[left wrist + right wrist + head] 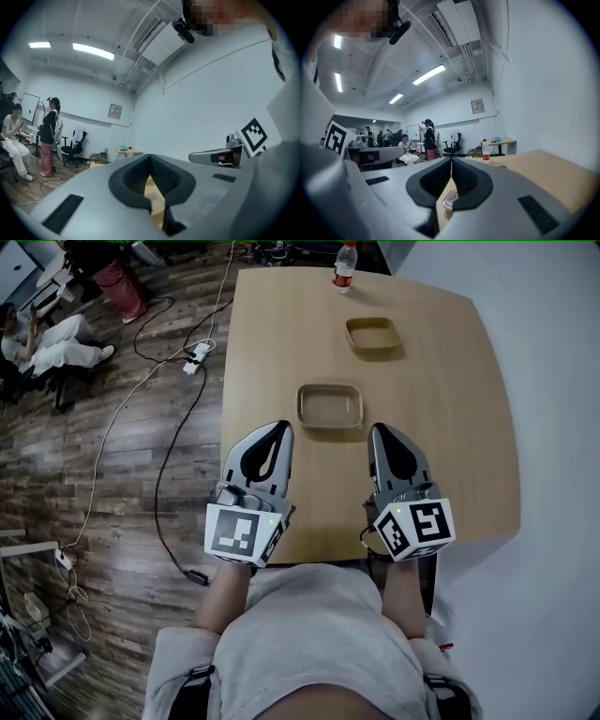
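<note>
1. Jaws. The left gripper [278, 427] has its jaws shut tip to tip with nothing between them; its own view shows only tabletop through the gap behind the tips. The right gripper [385, 431] is also closed and empty.
2. Gripper position. Both sit at the lower centre of the head view, side by side and apart. They are over the near edge of the table [469, 427], with their tips pointing up the frame.
3. Near tray [330, 406]. It lies at the centre of the head view, just above the two tips and between them, touching neither. It is shallow and rectangular, with rounded corners and a raised rim, and nothing shows inside. In the right gripper view a see-through corner [448, 201] shows below the closed tips.
4. Handling, as a judgement. The tray is probably thin plastic, so it would be light, slick and easily bent. It would likely slide on the smooth tabletop if nudged and buckle if squeezed hard.
5. Hold, as a judgement. The rim is the only part to grip, with one jaw inside the wall and one outside. The middle of a long side, or both short ends together, would keep the tray level.
6. Far tray [373, 335]. It is a smaller tray of similar form at the upper centre-right, well apart from both grippers.
7. Bottle [344, 266]. It stands upright at the top centre, on the table's far edge, and has a red label.
</note>
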A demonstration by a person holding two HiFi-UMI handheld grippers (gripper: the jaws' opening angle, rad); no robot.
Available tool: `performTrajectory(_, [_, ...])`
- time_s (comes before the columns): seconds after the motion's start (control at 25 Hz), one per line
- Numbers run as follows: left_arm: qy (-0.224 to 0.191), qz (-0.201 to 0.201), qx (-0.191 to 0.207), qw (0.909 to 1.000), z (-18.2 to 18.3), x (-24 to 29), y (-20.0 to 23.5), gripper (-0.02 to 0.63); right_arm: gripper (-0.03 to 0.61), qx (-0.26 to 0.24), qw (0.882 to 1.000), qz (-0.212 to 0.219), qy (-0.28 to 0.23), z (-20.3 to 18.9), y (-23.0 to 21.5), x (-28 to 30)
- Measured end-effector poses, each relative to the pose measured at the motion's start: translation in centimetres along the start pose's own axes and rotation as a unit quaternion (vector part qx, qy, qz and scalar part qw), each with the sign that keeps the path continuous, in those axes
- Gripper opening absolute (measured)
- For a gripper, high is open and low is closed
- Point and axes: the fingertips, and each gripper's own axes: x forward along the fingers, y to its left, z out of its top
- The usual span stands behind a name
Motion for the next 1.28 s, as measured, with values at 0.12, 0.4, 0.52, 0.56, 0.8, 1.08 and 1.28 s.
performTrajectory(0.12, [0.0,0.022,-0.002,0.9998,-0.1,0.4,-0.4,0.015,0.011,-0.004,1.0,0.017,0.013,-0.2,-1.3,0.5])
performTrajectory(0.4, [0.005,0.073,0.002,0.9973,-0.8,1.0,-1.6,0.015,0.011,-0.009,0.997,0.057,0.052,-2.0,-4.5,2.1])
performTrajectory(0.52, [0.009,0.098,0.002,0.9952,-1.3,1.0,-1.7,0.015,0.011,-0.011,0.994,0.079,0.069,-3.2,-5.3,3.0])
performTrajectory(0.56, [0.01,0.106,0.002,0.9944,-1.5,0.9,-1.7,0.015,0.011,-0.012,0.993,0.085,0.075,-3.7,-5.5,3.2])
performTrajectory(0.8, [0.018,0.148,-0.004,0.9888,-2.8,0.5,-2.3,0.015,0.011,-0.012,0.986,0.122,0.113,-6.7,-6.3,4.1])
performTrajectory(1.08, [0.033,0.176,-0.012,0.9837,-4.4,0.4,-3.3,0.015,0.012,-0.014,0.975,0.155,0.161,-10.6,-6.9,4.5])
performTrajectory(1.28, [0.04,0.188,-0.016,0.9813,-4.9,0.4,-3.6,0.015,0.012,-0.015,0.967,0.166,0.193,-13.1,-7.1,4.8])
